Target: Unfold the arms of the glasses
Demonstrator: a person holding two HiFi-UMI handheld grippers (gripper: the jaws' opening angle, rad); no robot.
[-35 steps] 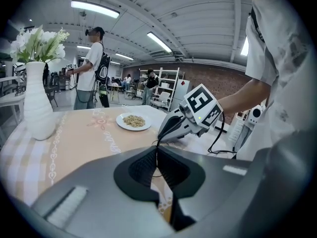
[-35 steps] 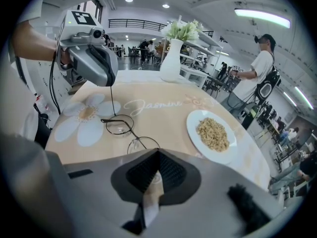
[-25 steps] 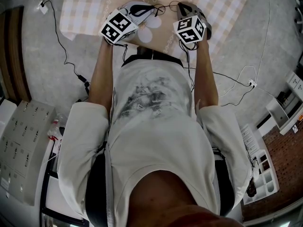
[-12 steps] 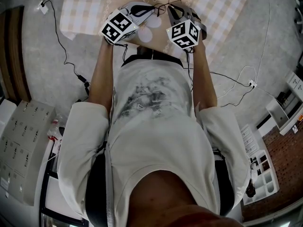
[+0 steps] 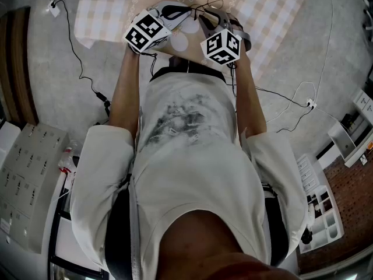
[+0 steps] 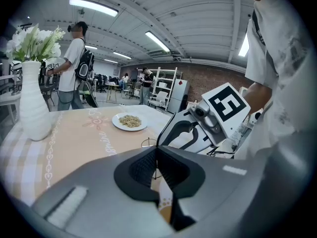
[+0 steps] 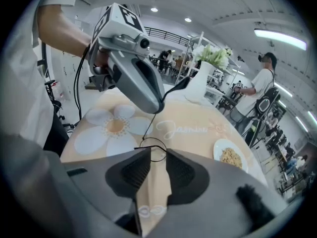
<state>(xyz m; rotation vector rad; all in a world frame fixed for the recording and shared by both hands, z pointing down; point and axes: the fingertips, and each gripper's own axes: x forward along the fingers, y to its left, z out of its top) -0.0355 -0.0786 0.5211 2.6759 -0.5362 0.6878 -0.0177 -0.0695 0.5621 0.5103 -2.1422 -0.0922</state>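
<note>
Thin black wire-rimmed glasses (image 5: 205,6) hang over the tan flower-print cloth at the table's near edge. My left gripper (image 5: 187,11) is shut on one thin arm of the glasses (image 6: 157,163); in the right gripper view its tip (image 7: 159,105) pinches the wire, and the round lens (image 7: 153,150) dangles below. My right gripper (image 7: 157,156) has just been opening its jaws. It now stands open with the lens rim just past its tips, and its pads press on nothing. In the head view it (image 5: 205,18) sits close to the right of the left one.
A white plate of grain (image 7: 231,156) lies farther out on the table, and a white vase with flowers (image 6: 33,103) stands beyond. The checked cloth (image 5: 111,4) covers the table's sides. Cables trail over the floor (image 5: 291,107). People stand in the background.
My right gripper has moved left, toward the left gripper and the glasses. The left gripper has kept still with the arm in its grip.
</note>
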